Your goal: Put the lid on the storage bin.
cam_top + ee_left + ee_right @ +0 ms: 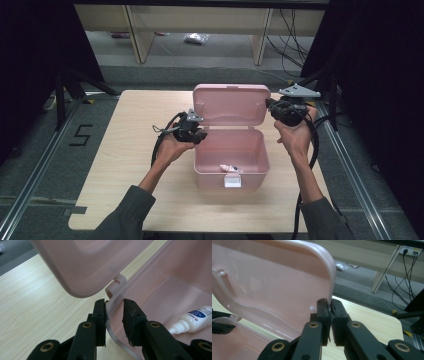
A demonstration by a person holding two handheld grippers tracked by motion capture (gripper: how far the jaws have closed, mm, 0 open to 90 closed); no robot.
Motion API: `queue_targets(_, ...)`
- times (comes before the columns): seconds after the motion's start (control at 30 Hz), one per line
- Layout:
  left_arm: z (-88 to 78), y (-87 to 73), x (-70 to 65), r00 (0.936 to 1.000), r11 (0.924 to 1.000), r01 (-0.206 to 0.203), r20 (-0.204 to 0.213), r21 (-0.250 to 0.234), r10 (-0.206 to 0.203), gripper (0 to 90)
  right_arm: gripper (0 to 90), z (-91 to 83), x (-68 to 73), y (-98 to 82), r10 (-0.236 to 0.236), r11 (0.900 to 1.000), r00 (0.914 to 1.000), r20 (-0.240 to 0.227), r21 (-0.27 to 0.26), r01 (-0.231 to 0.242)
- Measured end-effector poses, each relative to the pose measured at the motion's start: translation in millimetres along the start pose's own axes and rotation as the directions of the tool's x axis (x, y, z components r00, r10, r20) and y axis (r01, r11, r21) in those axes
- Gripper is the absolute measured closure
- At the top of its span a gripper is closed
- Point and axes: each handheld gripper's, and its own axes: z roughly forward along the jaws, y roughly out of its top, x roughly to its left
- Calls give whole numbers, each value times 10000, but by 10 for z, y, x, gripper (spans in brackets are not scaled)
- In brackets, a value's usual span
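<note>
Two hand-held grippers worked on a pink plastic storage box [231,165] near the middle of a light wooden table [125,165], lid [231,104] raised upright at the back. Left gripper [201,136] at the box's left rim near the hinge [115,285], held in the left hand [172,147]. Seen along its own black jaws, straddled the thin translucent wall: outer pad flush against the rim, inner pad [131,320] just inside the box with a narrow gap to the wall, so partly open and not clearly clamping. Right gripper [270,106] raised at the lid's right edge, held in the right hand [295,135]. Seen along its own jaws, closed almost together and pinched on the lid's [274,285] edge, rim caught between the pads. Inside the box, on the floor toward the front wall, lay a small white squeeze bottle [230,168] with a blue label, on its side, nozzle toward the left gripper's [115,315] jaws.
</note>
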Motion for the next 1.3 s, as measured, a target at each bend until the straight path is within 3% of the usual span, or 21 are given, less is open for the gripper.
queue_targets(0.2, 1, -4, 11, 9999, 9999, 133, 63, -24, -133, 713, 870, -37, 7, -27, 136, 9999, 9999, -43, -67, -136)
queue_targets(0.27, -1, -5, 11, 9998, 9998, 187, 44, -52, -186, 705, 871, -32, 15, -42, 161, 9994, 9999, 39, -311, -160)
queue_targets(0.47, -22, -10, 19, 9997, 9996, 260, -25, -121, -260, 689, 871, -63, 8, -61, 18, 9994, 10000, -53, -338, -20)
queue_targets(0.5, -25, -13, 20, 9995, 9995, 301, -24, -117, -301, 680, 871, -81, 24, -67, 244, 9995, 9997, -82, -182, -245)
queue_targets(0.57, -27, -23, 29, 9994, 9993, 360, 7, -141, -360, 648, 872, -81, 11, -79, 59, 9995, 9999, -87, -312, -62)
queue_targets(0.6, -39, -28, 27, 9992, 9990, 409, -7, -168, -409, 648, 872, -86, 29, -87, 288, 9989, 9995, -124, -368, -293)
queue_targets(0.67, -63, -40, 31, 9989, 9986, 472, 58, -255, -470, 638, 873, -98, 14, -93, 37, 9993, 9999, -111, -371, -41)
queue_targets(0.7, -81, -45, 31, 9985, 9982, 540, 53, -251, -539, 622, 875, -106, 29, -100, 223, 9992, 9997, -120, -344, -227)
queue_targets(0.8, -141, -54, 40, 9985, 9978, 547, 65, -377, -545, 592, 876, -116, 27, -111, 155, 9988, 9999, -68, -467, -158)
queue_targets(0.93, -212, -46, 33, 9964, 9952, 810, 312, -550, -794, 558, 877, -136, 28, -124, 76, 9992, 9999, -121, -397, -81)
queue_targets(1.13, -309, -38, -28, 9953, 9946, 788, 623, -674, -746, 526, 879, -170, 41, -153, -4, 9988, 9999, -100, -485, -1)
queue_targets(1.17, -326, -38, -42, 9952, 9943, 821, 583, -685, -782, 522, 879, -183, 64, -159, 245, 9990, 9996, -123, -365, -249)
queue_targets(1.2, -342, -39, -53, 9948, 9943, 829, 648, -672, -786, 520, 879, -178, 43, -163, -102, 9984, 9999, -121, -555, 95)
queue_targets(1.27, -370, -44, -63, 9952, 9951, 733, 702, -669, -686, 518, 880, -196, 60, -174, 80, 9989, 9998, -155, -469, -88)
queue_targets(1.3, -383, -47, -76, 9945, 9946, 789, 743, -670, -739, 517, 880, -201, 53, -181, -125, 9982, 9999, -70, -581, 121)
